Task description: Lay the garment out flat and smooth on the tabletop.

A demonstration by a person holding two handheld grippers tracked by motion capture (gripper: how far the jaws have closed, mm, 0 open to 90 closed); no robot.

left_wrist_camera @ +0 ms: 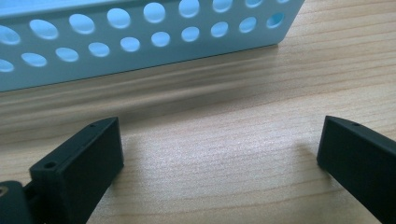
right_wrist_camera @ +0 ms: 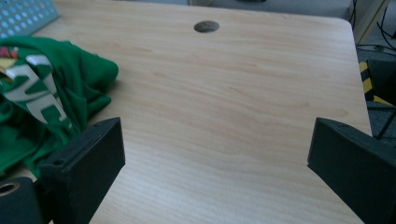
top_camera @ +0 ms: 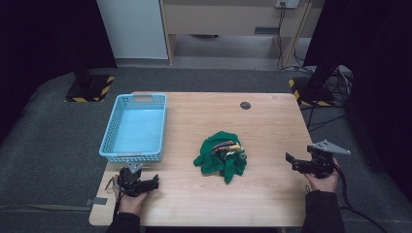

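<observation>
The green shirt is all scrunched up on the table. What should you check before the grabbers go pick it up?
1. Left gripper jaws wide open, nothing between them: ok.
2. Right gripper jaws wide open, nothing between them: ok.
3. Green shirt lies crumpled on the wooden table, free of both grippers: ok.
4. Blue basket has room inside: ok.
5. Bare wood between right gripper and shirt: ok.
6. Best fold to pinch: cannot tell.

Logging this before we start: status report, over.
Left gripper open, near the basket. Right gripper open, empty. Green shirt bunched mid-table, untouched. Nothing in the way.
</observation>
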